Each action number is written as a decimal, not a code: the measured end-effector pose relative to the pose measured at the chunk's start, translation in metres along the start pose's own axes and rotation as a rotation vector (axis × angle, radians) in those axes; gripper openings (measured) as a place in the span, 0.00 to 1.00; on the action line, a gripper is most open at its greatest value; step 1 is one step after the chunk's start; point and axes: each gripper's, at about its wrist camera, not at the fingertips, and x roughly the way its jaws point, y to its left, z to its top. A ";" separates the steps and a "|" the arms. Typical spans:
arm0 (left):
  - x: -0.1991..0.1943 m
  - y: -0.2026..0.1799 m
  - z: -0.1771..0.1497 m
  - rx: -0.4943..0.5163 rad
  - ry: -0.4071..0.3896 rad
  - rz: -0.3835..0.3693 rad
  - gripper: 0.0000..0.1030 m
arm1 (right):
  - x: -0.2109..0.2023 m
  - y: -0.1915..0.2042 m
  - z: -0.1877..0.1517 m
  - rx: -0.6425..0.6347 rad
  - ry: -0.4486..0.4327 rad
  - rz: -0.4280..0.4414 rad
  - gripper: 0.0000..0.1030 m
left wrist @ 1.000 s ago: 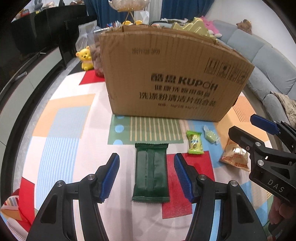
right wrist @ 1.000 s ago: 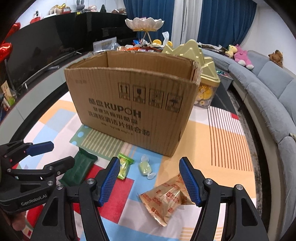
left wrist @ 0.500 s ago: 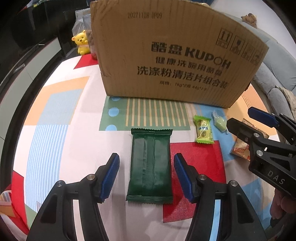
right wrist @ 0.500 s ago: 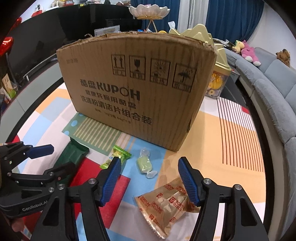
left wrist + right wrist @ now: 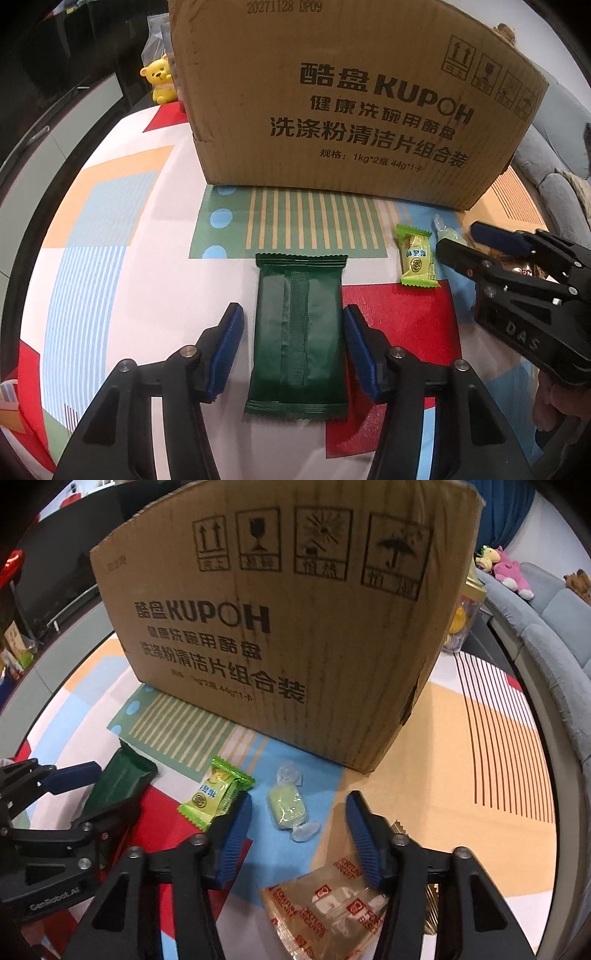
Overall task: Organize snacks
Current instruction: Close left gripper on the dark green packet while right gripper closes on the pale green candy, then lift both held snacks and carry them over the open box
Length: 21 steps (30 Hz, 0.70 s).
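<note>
A dark green snack packet [image 5: 299,332] lies flat on the patterned mat between the blue pads of my left gripper [image 5: 293,349]. Its jaws are closing; a thin gap shows at the left pad. My right gripper [image 5: 299,836] is also closing, low over the mat. A clear Fortune Biscuit packet [image 5: 325,897] lies between its fingers, against the right one. A pale green wrapped candy [image 5: 290,805] sits just ahead of the tips, and a lime-green candy packet [image 5: 214,797] lies by the left finger. The tall cardboard box [image 5: 351,103] stands just behind the snacks.
In the left wrist view the right gripper [image 5: 458,238] is at the right edge, with a hand below it. A yellow bear toy [image 5: 160,81] sits beside the box. A gold-lidded jar [image 5: 461,620] and a grey sofa [image 5: 554,627] lie to the right.
Both grippers have sunk toward the mat and come closer to the box. Both pairs of jaws have narrowed, the right more, and the green packet now lies between the left pads.
</note>
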 end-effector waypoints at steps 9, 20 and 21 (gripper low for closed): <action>-0.003 -0.002 -0.002 0.018 -0.015 -0.004 0.42 | 0.000 0.005 -0.002 -0.001 -0.013 -0.003 0.19; -0.020 -0.005 -0.004 0.023 -0.035 0.008 0.42 | -0.020 0.011 -0.001 0.025 -0.042 -0.012 0.19; -0.022 -0.005 -0.004 0.025 -0.036 0.009 0.42 | -0.023 0.012 0.000 0.030 -0.047 -0.012 0.19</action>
